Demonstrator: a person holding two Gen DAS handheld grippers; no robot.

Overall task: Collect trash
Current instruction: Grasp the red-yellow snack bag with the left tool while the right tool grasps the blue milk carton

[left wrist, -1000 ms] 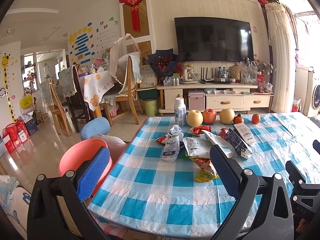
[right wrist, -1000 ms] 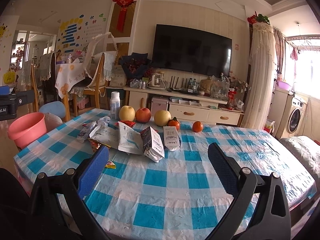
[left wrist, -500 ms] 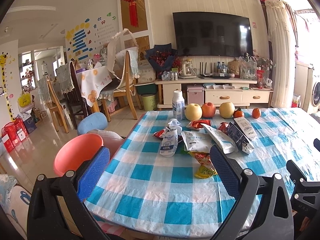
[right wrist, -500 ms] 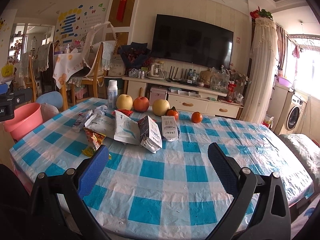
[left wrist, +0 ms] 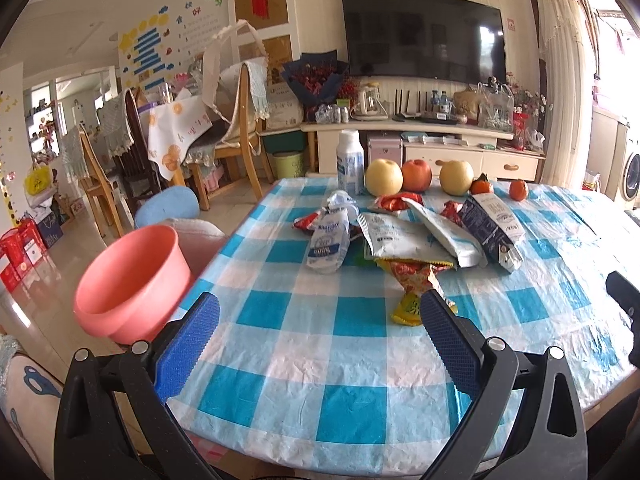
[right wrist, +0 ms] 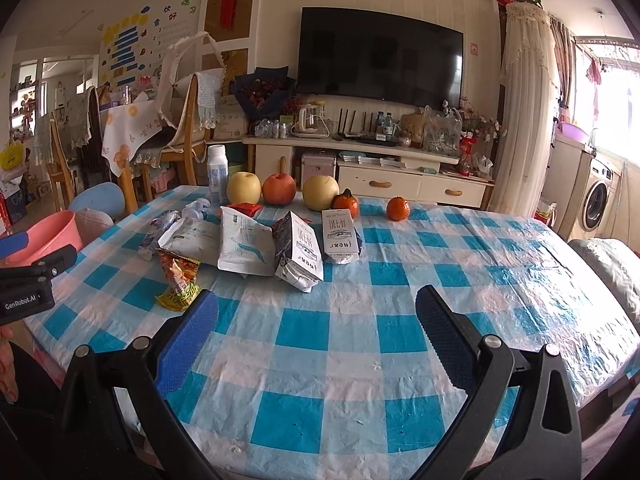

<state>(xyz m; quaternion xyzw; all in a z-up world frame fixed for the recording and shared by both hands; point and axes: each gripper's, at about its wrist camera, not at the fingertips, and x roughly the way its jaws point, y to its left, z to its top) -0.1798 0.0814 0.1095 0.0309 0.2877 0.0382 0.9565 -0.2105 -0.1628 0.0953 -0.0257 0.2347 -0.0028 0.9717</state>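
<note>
**Both tongs close in on the litter pile**

Closer now than a second ago, our two tongs have come forward over the table, and the heap of wrappers looms larger in both views. We see the red and yellow snack wrapper (left wrist: 414,286) lying flat at the near edge of the heap, just ahead of the left gripper (left wrist: 320,322) and partly behind its right-hand finger tip. From the right gripper (right wrist: 318,304) the same wrapper (right wrist: 178,278) sits just beyond its left-hand finger. Both tongs are spread wide, with nothing between their blue pads.

Behind the wrapper lie white pouches (left wrist: 394,236), a crushed plastic bottle (left wrist: 330,240) and dark milk cartons (right wrist: 298,254), all touching or overlapping. Farther back stand a white bottle (left wrist: 350,162) and a row of fruit (right wrist: 279,189).

Everything rests on a blue and white checked tablecloth (right wrist: 340,364). A pink bucket (left wrist: 130,284) stands just off the table's left edge, near the left gripper.
</note>
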